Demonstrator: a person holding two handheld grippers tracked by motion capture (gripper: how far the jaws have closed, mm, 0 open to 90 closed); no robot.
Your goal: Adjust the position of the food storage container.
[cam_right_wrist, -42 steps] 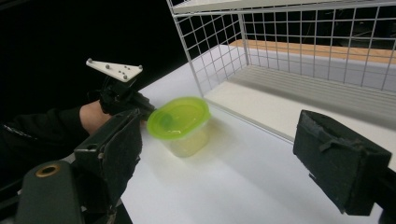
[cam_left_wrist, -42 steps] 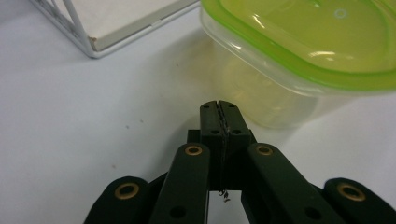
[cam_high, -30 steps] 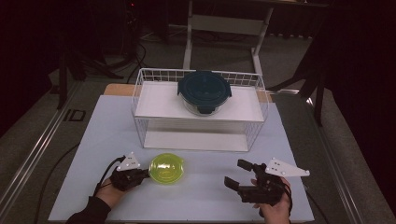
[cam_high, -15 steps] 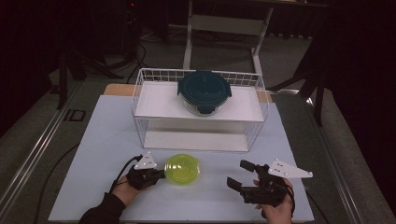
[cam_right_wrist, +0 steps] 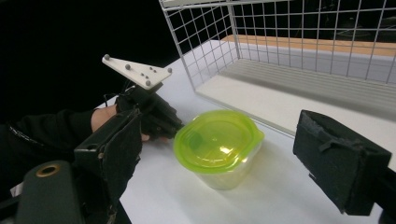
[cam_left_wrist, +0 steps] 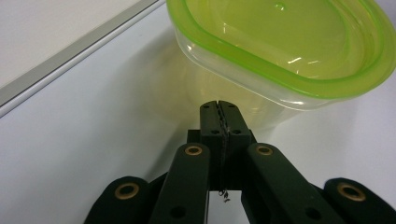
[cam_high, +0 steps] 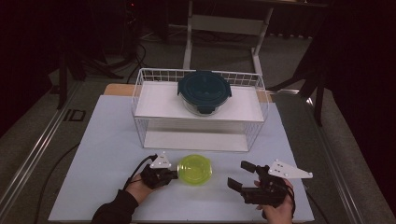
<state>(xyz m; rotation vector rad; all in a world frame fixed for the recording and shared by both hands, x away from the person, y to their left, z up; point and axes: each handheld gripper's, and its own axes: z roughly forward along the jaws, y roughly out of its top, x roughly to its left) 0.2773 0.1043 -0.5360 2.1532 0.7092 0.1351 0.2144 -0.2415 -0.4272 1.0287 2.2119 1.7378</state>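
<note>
Left gripper (cam_high: 173, 174) closed empty against a green-lidded container (cam_high: 195, 169); right gripper (cam_high: 243, 175) wide open nearby.

In the left gripper view the two black jaws are pressed flat together with nothing between them, their tip right at the container's clear side wall below the yellow-green lid (cam_left_wrist: 285, 44); whether it actually touches, I cannot tell. In the high view the container sits on the white surface (cam_high: 107, 140) at the left gripper's 3 o'clock, and the right gripper lies at the container's 4 o'clock, apart from it, its jaws spread wide and empty, held in a hand (cam_high: 279, 213). At the container's 12 o'clock stands a white wire basket (cam_high: 140, 84), and on the white shelf in it sits a round glass container with a dark blue lid (cam_high: 204, 89).
</note>
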